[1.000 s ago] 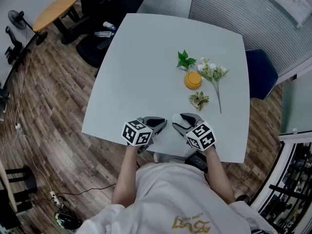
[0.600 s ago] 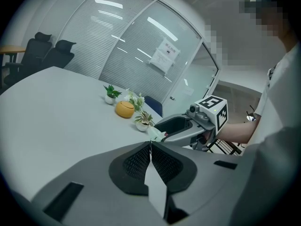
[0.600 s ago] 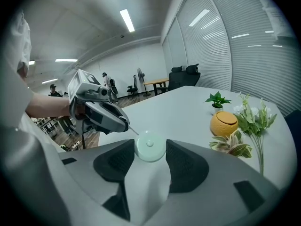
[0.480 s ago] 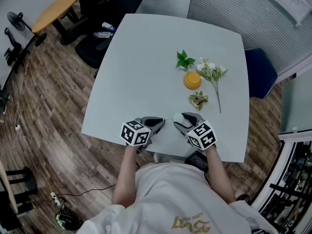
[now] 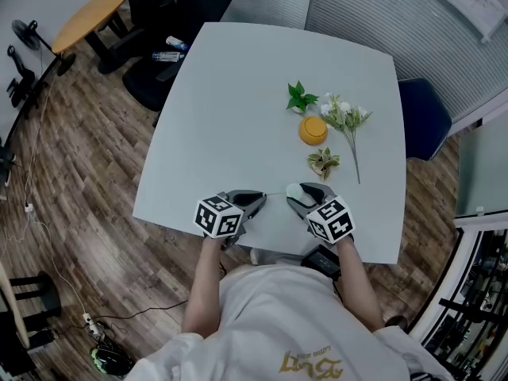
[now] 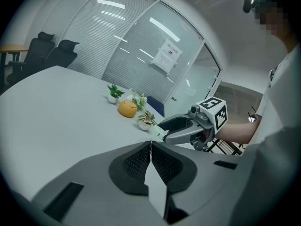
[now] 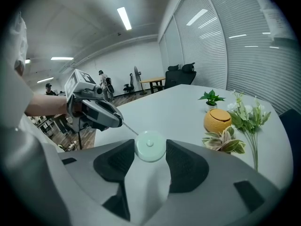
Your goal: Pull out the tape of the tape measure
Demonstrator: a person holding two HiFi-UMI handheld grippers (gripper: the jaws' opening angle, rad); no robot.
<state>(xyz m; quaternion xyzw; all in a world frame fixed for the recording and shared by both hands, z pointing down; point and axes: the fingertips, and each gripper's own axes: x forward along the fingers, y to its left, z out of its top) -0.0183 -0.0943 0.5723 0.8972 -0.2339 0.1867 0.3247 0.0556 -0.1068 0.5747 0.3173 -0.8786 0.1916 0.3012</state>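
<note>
Wood-plank floor (image 5: 87,213), white table (image 5: 238,109), black chairs (image 5: 178,6), blinds (image 5: 373,14) on perhaps glass walls

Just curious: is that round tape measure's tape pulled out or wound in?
Out: a thin tape runs from the tape measure to the left gripper.

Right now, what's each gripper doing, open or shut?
Left gripper: shut on the tape.
Right gripper: shut on the tape measure.

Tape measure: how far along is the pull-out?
Done: the right gripper clamps the round white tape measure, and the left gripper is shut on the end of the tape. In hand: a short thin length spans between them. Left: most of the pull, since the grippers sit close together.
</note>
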